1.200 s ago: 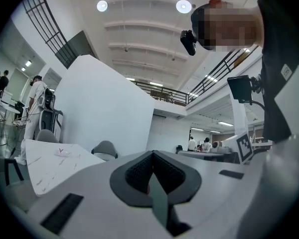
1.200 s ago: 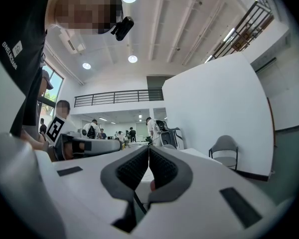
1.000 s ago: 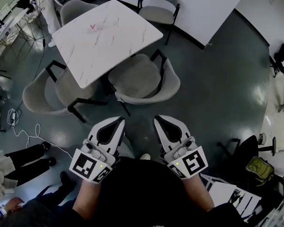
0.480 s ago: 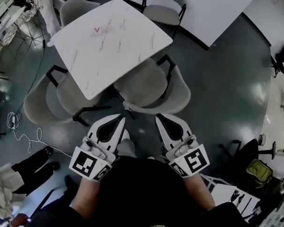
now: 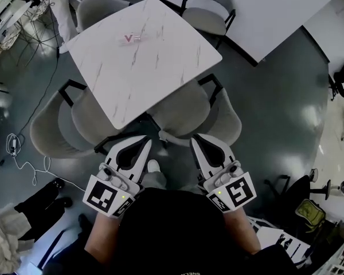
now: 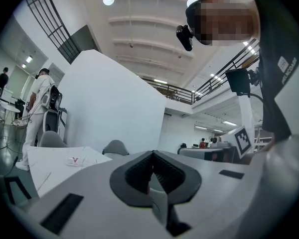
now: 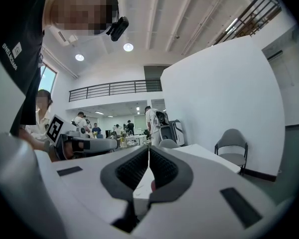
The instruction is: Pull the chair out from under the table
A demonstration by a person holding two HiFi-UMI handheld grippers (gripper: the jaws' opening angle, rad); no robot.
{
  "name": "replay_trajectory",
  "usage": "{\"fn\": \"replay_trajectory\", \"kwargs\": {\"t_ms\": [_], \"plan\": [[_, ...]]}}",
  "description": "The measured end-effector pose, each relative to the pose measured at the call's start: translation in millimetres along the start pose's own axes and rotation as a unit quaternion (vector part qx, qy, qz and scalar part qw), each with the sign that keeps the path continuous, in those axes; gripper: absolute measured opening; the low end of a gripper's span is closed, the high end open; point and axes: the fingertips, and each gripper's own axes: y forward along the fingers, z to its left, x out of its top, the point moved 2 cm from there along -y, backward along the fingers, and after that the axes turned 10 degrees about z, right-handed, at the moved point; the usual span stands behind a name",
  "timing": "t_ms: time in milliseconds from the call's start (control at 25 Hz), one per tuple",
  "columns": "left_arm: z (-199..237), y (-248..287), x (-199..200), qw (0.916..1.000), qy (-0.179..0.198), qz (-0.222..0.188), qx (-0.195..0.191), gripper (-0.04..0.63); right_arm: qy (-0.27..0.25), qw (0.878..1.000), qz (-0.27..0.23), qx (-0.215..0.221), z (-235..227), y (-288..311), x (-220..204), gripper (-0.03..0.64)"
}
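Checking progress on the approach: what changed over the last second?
The left gripper and right gripper advanced toward the nearest chair, tips now close by its backrest. Nothing taken hold of: both jaws stay shut and empty; chair still tucked under the table.

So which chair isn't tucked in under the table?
The grey chair by the white wall, its whole seat showing; the other three are pushed in at the table.

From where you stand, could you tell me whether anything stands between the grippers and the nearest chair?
Nothing visible does. The left gripper and right gripper, both shut and empty, are close to the back of the chair, with no object between them and it.
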Motion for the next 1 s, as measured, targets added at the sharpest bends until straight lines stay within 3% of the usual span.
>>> {"fn": "replay_trajectory", "kwargs": {"t_ms": [520,1000], "plan": [[27.5,-3.1,-2.2,0.9989,-0.013,0.005,0.045,0.005,-0.030,0.998,0.037,0.044,-10.1,37.4,1.9,0.014],[15.8,-12.8,-22.6,0.9911,-0.036,0.011,0.128,0.005,-0.052,0.988,0.107,0.094,-46.3,55.9,-26.8,0.017]]}}
